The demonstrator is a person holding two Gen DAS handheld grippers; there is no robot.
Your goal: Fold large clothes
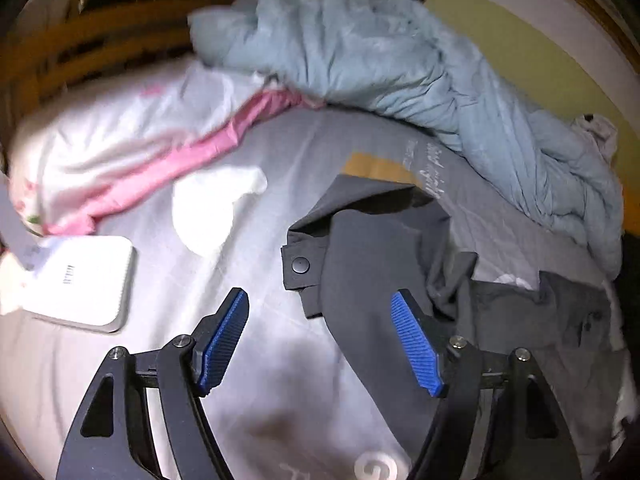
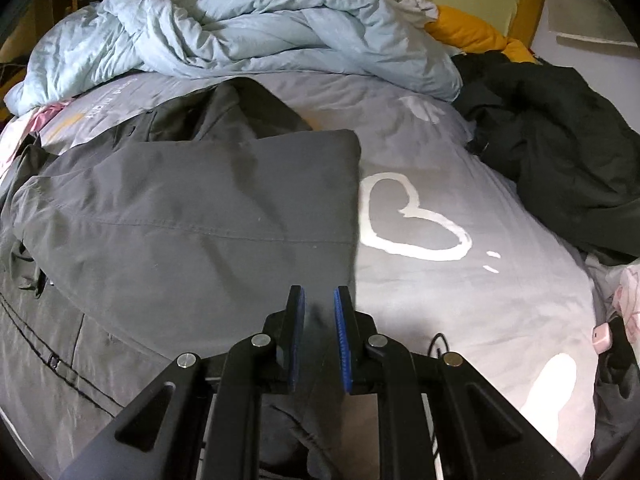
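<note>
A large dark grey jacket [image 2: 192, 208] lies folded over on a pale grey bed sheet [image 2: 460, 312] printed with a white heart [image 2: 412, 220]. My right gripper [image 2: 319, 290] is at the jacket's near right edge. Its jaws stand narrow, and grey cloth runs between the blue pads [image 2: 341, 332], so it is shut on the fabric. In the left wrist view the same jacket [image 1: 372, 240] shows a flap with a snap button [image 1: 300, 266]. My left gripper [image 1: 320, 294] hangs wide open above it. Its right pad [image 1: 416, 344] is over the jacket, its left pad [image 1: 224, 344] over bare sheet.
A crumpled light blue duvet [image 2: 240, 32] fills the far side of the bed. A black clothes pile [image 2: 560, 160] lies at the right, a yellow item [image 2: 468, 28] behind it. At the left are a white flat box [image 1: 80, 280] and a pink and white pillow [image 1: 120, 148].
</note>
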